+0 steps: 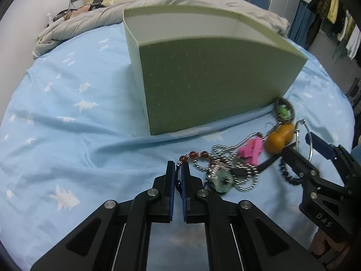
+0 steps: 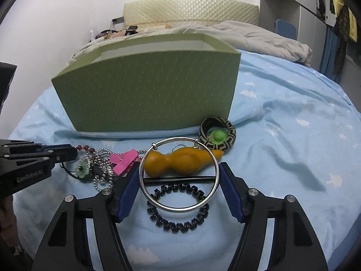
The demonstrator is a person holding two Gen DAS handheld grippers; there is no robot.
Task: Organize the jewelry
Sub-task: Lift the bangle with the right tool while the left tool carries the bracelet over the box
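Observation:
A green open box (image 1: 207, 76) (image 2: 149, 90) stands on the blue bedsheet. In front of it lies a jewelry pile: red bead bracelet (image 1: 197, 154), silver ball chain (image 1: 225, 158) (image 2: 101, 169), pink clip (image 1: 251, 150) (image 2: 124, 161), orange gourd (image 1: 278, 139) (image 2: 180, 161), green flower pendant (image 1: 222, 180) (image 2: 82, 169), woven bangle (image 2: 217, 133), black coil band (image 2: 178, 207). My left gripper (image 1: 179, 169) (image 2: 67, 152) is shut on the bead bracelet's dark cord. My right gripper (image 2: 179, 178) (image 1: 302, 142) holds a silver ring bangle (image 2: 179, 175) between its wide-set pads.
A grey blanket (image 1: 158, 6) is bunched behind the box, with a cream headboard (image 2: 189, 8) beyond. Clothes hang at the right (image 1: 327, 11). Blue sheet spreads left of the box (image 1: 67, 113) and right of the pile (image 2: 293, 146).

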